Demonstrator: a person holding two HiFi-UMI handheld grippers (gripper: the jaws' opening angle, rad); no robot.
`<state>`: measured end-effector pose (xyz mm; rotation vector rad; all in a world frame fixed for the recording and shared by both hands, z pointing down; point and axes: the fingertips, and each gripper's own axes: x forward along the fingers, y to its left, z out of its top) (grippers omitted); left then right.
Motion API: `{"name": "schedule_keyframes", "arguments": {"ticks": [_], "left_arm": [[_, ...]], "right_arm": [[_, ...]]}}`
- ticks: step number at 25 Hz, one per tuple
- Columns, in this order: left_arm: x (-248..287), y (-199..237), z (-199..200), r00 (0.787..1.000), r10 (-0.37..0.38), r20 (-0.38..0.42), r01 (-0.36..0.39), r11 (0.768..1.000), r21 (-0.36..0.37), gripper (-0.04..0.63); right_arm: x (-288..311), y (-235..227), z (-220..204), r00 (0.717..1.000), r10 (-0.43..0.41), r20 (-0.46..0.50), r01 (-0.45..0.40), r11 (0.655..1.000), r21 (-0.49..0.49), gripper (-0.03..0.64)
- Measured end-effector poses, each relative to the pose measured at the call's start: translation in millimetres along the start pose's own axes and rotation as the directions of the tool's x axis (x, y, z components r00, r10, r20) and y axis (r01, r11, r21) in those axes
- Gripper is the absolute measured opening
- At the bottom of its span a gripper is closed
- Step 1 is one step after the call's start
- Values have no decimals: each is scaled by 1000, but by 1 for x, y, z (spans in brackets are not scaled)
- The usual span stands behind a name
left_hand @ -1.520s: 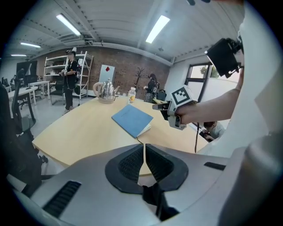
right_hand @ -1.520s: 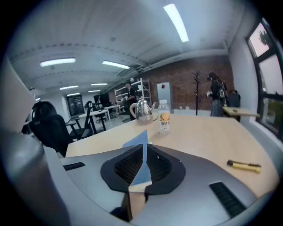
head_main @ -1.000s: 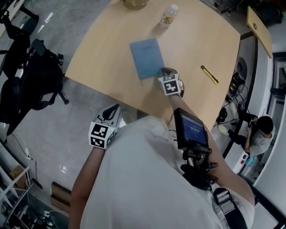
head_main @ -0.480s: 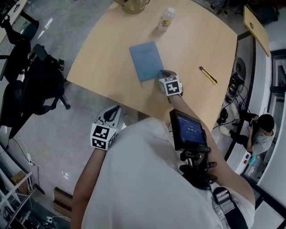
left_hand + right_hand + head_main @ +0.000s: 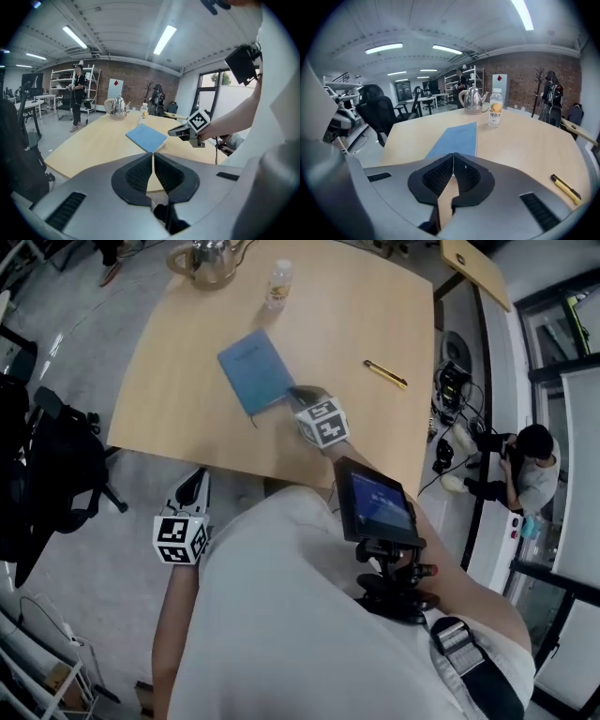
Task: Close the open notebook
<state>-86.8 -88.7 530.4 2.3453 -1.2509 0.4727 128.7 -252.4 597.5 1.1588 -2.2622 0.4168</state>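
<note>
The blue notebook point(image 5: 255, 369) lies flat on the wooden table point(image 5: 178, 399) with its cover down; it also shows in the left gripper view point(image 5: 146, 137) and the right gripper view point(image 5: 457, 139). My right gripper point(image 5: 300, 396) hovers just above the notebook's near right corner, shut with nothing between its jaws point(image 5: 453, 155). The left gripper point(image 5: 197, 484) hangs off the table's near edge over the floor, jaws meeting at the tips point(image 5: 153, 154) and empty. From the left gripper view the right gripper point(image 5: 180, 132) shows beside the notebook.
A metal kettle point(image 5: 208, 261) and a small bottle point(image 5: 277, 282) stand at the table's far side. A yellow pen-like tool point(image 5: 385, 374) lies right of the notebook. A black office chair point(image 5: 56, 474) stands at the left, and a person point(image 5: 530, 470) crouches at the right.
The right gripper has lifted a little off the table by the notebook's near corner. The head view has swung, so the table now sits further left. The notebook stays flat and shut.
</note>
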Motion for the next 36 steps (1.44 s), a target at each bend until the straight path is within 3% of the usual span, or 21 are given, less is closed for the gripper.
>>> {"name": "schedule_keyframes", "arguments": {"ticks": [4,10,15,25,36], "left_arm": [[-7,-12,10,999,-12,39,10,999,33,20],[-13,-29,21,997,-57,60,52,996,78,20],[1,-40,14,993,-107,50,102,990,101,20],[5,-67,11,984,-176,32,170,976,133,20],[-2,-71,3,983,-183,27,178,975,132,20]], "right_arm": [[-41,35,17,995,87,55,-85,995,-53,17],[-87,79,26,969,169,180,-191,975,112,17],[-112,101,27,939,214,270,-256,958,132,17],[-147,119,5,926,208,316,-264,953,147,17],[-154,131,2,923,205,325,-263,953,147,17]]}}
